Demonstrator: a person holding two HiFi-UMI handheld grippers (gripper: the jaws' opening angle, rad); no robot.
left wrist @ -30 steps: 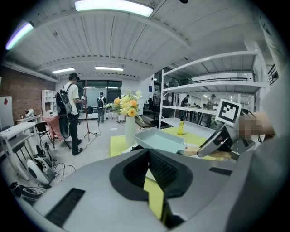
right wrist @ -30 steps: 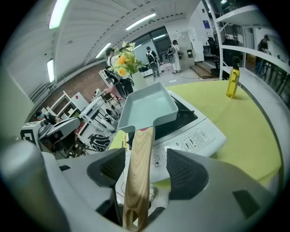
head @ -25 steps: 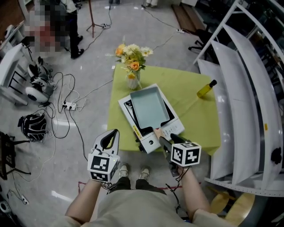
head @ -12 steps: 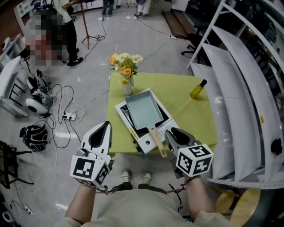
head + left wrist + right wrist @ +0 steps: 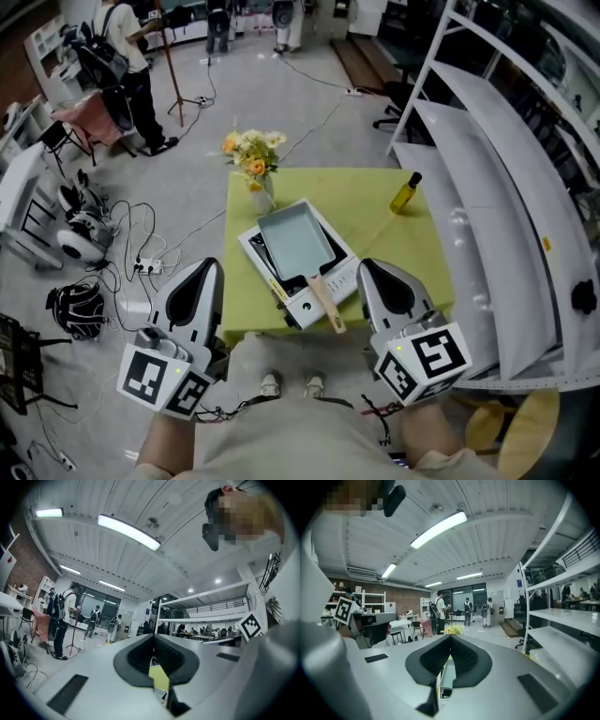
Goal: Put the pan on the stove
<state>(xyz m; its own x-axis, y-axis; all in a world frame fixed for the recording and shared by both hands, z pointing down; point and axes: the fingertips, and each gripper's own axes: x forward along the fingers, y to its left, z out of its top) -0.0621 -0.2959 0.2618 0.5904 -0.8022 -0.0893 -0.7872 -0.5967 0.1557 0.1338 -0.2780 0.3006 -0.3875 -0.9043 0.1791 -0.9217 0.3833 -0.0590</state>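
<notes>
The pan [image 5: 293, 244] is rectangular, pale grey-blue inside, with a light wooden handle [image 5: 323, 302]. It sits on the white stove [image 5: 349, 269] in the middle of the frame, and the handle juts past the stove's front edge toward the lower centre. Both grippers hang back from the table's near edge. The left gripper [image 5: 211, 266] has its fingers pressed together on nothing, and so does the right gripper [image 5: 371, 268]. The stove lies skewed near the front edge of the green table [image 5: 394, 253], with bare cloth to its right. A vase of flowers [image 5: 251, 161] and a yellow bottle [image 5: 405, 194] stand at the far corners (well apart from the pan). White shelving [image 5: 487, 234] crowds the table's right side.
</notes>
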